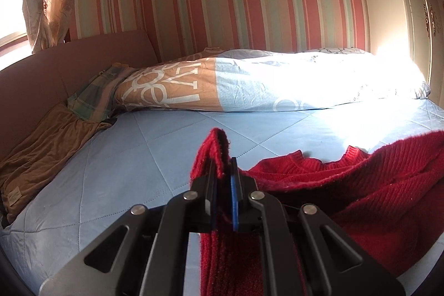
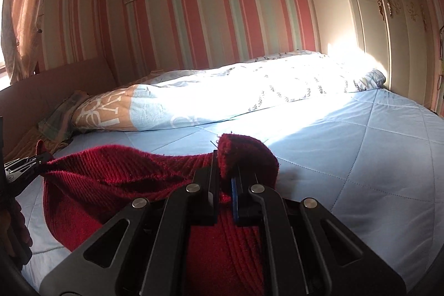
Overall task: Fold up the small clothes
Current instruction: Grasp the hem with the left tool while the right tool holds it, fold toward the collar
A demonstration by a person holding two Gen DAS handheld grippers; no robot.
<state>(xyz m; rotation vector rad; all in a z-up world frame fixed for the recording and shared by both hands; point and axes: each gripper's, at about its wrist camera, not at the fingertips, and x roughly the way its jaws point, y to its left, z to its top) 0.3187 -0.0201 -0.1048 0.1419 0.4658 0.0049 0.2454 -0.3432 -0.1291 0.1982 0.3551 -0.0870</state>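
A red knitted sweater (image 1: 374,193) hangs between my two grippers above the light blue quilted bed (image 1: 133,165). My left gripper (image 1: 223,171) is shut on one edge of it, with a fold of red knit sticking up past the fingertips. My right gripper (image 2: 224,165) is shut on the other edge of the sweater (image 2: 116,174), also with a flap bulging over the fingertips. The left gripper (image 2: 41,158) shows at the left edge of the right wrist view, pinching the knit. The sweater's ribbed collar (image 1: 294,160) sags toward the bed.
A rolled duvet (image 1: 249,82) with white lettering lies along the far side of the bed. A brown garment (image 1: 41,157) and a plaid cloth (image 1: 94,96) lie by the pink headboard (image 1: 55,68) on the left. A cream wardrobe (image 2: 402,27) stands at the right.
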